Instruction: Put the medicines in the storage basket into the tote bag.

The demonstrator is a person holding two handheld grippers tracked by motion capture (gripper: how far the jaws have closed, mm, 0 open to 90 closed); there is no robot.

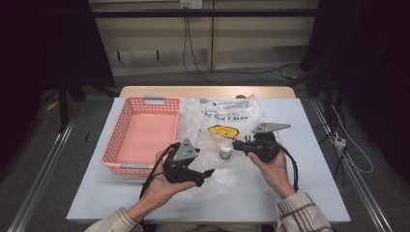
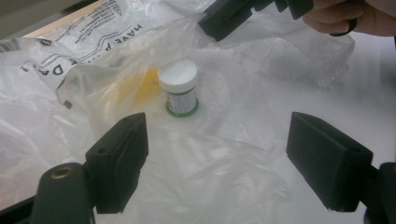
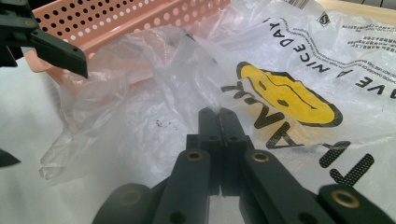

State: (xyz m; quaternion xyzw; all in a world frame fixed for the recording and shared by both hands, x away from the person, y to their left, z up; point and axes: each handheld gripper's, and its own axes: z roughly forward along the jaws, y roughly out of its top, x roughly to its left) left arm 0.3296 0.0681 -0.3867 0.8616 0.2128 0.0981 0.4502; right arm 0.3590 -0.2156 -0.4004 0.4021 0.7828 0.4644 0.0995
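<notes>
A small jar [image 1: 225,152] with a white lid and green label stands on a clear plastic bag [image 1: 227,116] printed with a yellow smiley. My left gripper [image 1: 207,177] is open and hovers near the table's front, pointing toward the jar [image 2: 180,88], which sits well beyond its spread jaws [image 2: 217,123]. My right gripper [image 1: 235,143] lies just right of the jar, shut on a fold of the bag's film [image 3: 187,70], which rises from its tips [image 3: 218,114]. The right gripper [image 2: 219,21] also shows in the left gripper view, above the jar.
A pink perforated basket [image 1: 118,135] stands empty at the left, touching the bag; its wall [image 3: 116,18] shows behind the film. The white table [image 1: 309,183] has bare room at the right and front. Cables trail from both grippers toward the person.
</notes>
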